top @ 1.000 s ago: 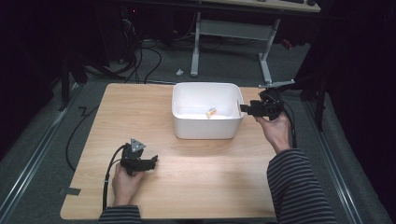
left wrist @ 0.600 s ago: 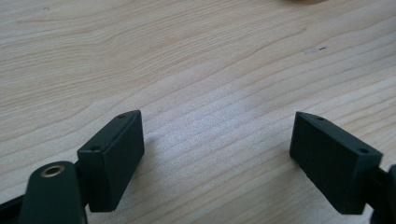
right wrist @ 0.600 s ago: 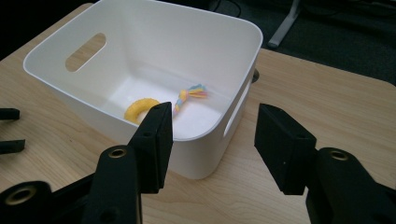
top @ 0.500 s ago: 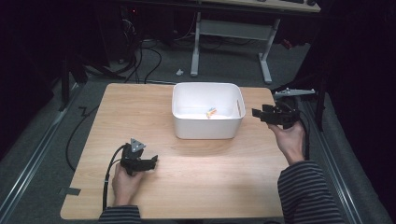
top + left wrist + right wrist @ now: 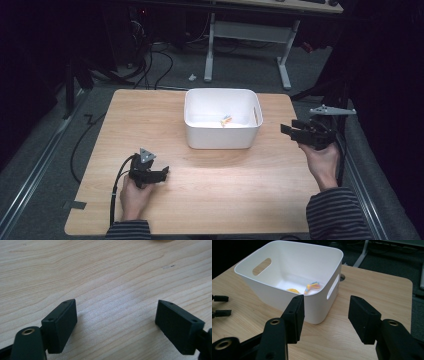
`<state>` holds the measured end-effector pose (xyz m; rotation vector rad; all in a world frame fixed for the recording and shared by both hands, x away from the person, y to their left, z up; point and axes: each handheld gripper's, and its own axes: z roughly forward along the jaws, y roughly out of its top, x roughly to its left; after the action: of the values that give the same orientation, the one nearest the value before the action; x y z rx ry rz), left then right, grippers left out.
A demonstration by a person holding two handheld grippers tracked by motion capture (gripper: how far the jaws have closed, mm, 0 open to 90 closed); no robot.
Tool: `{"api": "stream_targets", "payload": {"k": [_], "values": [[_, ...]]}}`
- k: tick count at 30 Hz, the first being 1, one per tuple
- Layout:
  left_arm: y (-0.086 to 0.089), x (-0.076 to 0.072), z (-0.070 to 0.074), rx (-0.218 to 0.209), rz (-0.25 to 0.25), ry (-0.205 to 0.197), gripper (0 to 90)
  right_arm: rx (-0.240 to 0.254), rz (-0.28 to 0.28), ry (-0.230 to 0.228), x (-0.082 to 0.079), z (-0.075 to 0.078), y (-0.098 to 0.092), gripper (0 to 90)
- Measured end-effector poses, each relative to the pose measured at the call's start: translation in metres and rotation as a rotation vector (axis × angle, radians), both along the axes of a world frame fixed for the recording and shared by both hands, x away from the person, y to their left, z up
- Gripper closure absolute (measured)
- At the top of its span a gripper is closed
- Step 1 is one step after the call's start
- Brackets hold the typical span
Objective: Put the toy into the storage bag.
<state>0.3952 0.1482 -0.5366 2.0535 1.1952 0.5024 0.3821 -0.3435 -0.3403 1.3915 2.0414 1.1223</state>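
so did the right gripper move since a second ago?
Yes. The right gripper has drawn away from the white bin, rightward past the table edge in the high view, jaws open and empty.

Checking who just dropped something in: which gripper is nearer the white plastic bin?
Right. The right gripper sits just off the white plastic bin's right side, jaws open and empty. The left gripper rests lower left on the wooden table, farther away.

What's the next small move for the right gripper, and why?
Probably set the right gripper down on the table beside the white bin. Its fingers stand apart with nothing between them, the small colourful items already lie inside the bin, and the tabletop holds nothing else to pick.
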Motion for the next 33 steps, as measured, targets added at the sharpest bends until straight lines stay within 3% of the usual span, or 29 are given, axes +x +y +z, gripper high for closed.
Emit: {"api": "stream_targets", "payload": {"k": [7, 13, 22, 33], "values": [[0.000, 0.000, 0.000, 0.000, 0.000, 0.000, 18.0, 0.010, -0.013, -0.022, -0.022, -0.003, -0.015, 47.6], [0.000, 0.000, 0.000, 0.000, 0.000, 0.000, 18.0, 0.017, -0.004, -0.055, -0.035, 0.002, -0.014, 47.6], [0.000, 0.000, 0.000, -0.001, 0.000, 0.000, 18.1, -0.011, 0.009, -0.089, -0.058, 0.006, -0.009, 47.6], [0.000, 0.000, 0.000, -0.002, 0.001, 0.000, 18.1, -0.036, 0.011, -0.081, -0.076, 0.004, -0.004, 47.3]]}}
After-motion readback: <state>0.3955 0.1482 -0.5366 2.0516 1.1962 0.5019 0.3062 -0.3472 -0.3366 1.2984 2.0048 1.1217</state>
